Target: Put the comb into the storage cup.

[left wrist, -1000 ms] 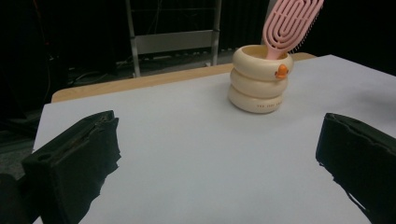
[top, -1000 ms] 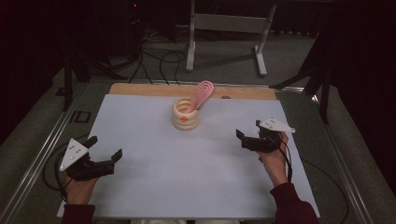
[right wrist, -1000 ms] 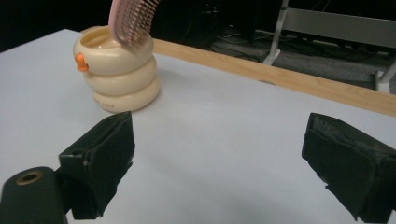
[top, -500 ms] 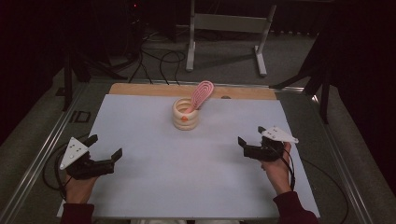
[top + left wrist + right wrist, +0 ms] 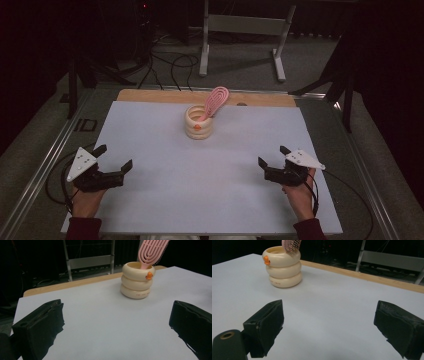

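A cream ribbed cup (image 5: 199,122) with a small orange knob stands upright at the table's far middle. A pink slotted brush (image 5: 215,100) leans out of it toward the back right. The same cup (image 5: 137,280) (image 5: 282,267) and brush (image 5: 151,250) (image 5: 292,244) appear in both gripper views. My left gripper (image 5: 115,158) rests open at the near left of the white sheet (image 5: 200,190), nothing between its jaws. My right gripper (image 5: 272,157) rests open at the near right, also holding nothing. Both point inward, well short of the cup.
A wooden strip (image 5: 150,95) edges the far side of the sheet. Metal rails (image 5: 40,175) run along the table's sides. Beyond the table stand a grey metal frame (image 5: 245,30) and loose cables (image 5: 165,65) on the floor.
My right gripper has drawn back toward the near edge and slightly right. The left gripper, cup and brush have stayed put.
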`<state>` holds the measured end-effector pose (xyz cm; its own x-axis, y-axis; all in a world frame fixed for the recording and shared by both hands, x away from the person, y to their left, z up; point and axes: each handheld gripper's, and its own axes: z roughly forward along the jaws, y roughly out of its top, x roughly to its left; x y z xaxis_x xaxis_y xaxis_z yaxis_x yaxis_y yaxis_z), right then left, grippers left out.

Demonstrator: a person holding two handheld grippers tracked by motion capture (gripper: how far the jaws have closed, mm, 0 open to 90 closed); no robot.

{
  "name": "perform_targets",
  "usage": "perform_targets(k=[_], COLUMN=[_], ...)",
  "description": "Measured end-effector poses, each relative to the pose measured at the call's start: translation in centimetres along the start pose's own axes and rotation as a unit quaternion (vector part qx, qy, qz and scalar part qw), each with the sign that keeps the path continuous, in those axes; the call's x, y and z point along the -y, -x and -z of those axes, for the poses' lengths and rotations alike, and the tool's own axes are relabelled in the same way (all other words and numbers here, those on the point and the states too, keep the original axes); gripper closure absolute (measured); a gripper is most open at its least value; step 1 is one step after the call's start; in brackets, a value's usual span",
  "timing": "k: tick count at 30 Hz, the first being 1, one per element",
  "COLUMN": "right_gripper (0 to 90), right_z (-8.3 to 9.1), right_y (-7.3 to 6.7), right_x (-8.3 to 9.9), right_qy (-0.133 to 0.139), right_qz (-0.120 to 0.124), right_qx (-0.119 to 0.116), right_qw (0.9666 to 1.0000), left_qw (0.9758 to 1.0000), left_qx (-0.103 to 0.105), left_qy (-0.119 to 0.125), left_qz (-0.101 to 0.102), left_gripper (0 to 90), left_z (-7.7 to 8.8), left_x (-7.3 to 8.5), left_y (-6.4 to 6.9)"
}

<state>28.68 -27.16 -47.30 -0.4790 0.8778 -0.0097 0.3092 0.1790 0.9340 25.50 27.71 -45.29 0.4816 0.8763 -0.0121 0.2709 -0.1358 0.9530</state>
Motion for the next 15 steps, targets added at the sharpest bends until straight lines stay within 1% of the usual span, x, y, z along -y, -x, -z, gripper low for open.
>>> perform_targets(k=[4,5,10,15], right_gripper=[9.2,9.2,9.2,9.2], right_z=[0.21,0.52,0.81,1.11], right_y=[0.01,-0.07,-0.26,-0.23], right_x=[0.19,0.39,0.75,0.87], right_qy=[0.003,0.007,0.011,0.018], right_qz=[-0.004,-0.004,0.001,0.001], right_qx=[0.001,0.0,-0.002,0.002], right_qw=[1.0,1.0,0.9999,0.9998], left_qw=[1.0,1.0,0.9999,0.9999], left_qx=[0.003,0.004,0.008,0.008], left_qy=[0.002,0.004,0.009,0.01], left_qz=[0.003,0.003,0.0,-0.001], left_gripper=[0.0,0.0,0.0,0.0], left_z=[0.01,0.07,0.2,0.2], left_x=[0.19,0.22,0.24,0.34], left_y=[-0.08,-0.12,-0.1,0.03])
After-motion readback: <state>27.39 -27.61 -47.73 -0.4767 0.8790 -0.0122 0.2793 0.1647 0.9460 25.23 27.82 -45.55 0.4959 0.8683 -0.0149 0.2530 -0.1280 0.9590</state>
